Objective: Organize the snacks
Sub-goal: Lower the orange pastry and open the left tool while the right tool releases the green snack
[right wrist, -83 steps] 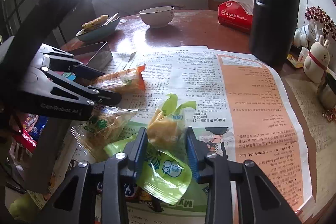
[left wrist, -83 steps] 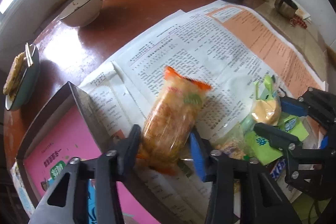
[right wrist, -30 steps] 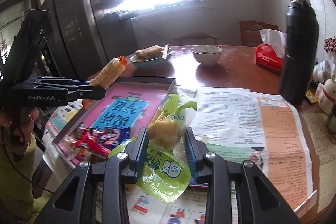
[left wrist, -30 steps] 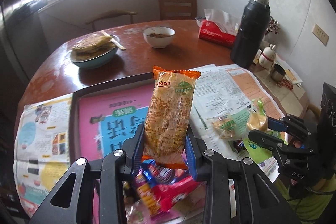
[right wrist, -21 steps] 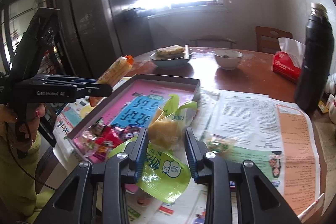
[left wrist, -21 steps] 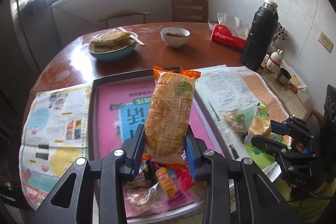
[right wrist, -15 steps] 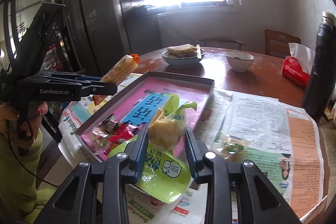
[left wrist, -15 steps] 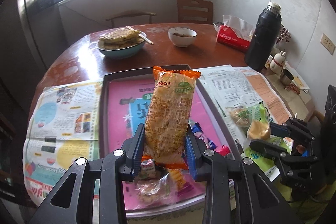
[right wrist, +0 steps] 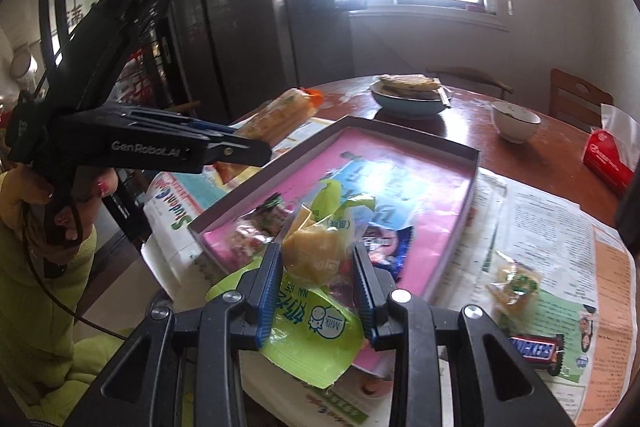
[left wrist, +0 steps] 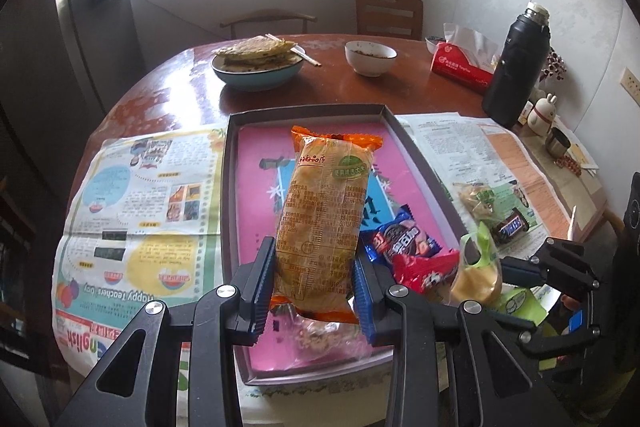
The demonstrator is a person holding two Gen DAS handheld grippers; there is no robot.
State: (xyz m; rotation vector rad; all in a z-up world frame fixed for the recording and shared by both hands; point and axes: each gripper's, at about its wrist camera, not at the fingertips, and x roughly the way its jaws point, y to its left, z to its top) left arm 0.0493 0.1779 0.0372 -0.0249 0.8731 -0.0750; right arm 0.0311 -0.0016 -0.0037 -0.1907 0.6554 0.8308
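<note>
My left gripper [left wrist: 314,281] clamps the orange bread packet [left wrist: 324,223] above the pink tray [left wrist: 236,211]; my right gripper [right wrist: 318,287] pinches a green milk-snack pouch [right wrist: 316,251] over its near end. Both need lowering and releasing. A Snickers [right wrist: 534,350] lies outside.

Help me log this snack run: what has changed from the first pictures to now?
Both snacks were lifted off the newspaper and carried over the pink tray: the left claw brought the orange packet, the right claw the green-and-yellow pouch. Neither grip has changed, and nothing has been let go. Snickers bar and small clear packet stay on the newspaper.
</note>
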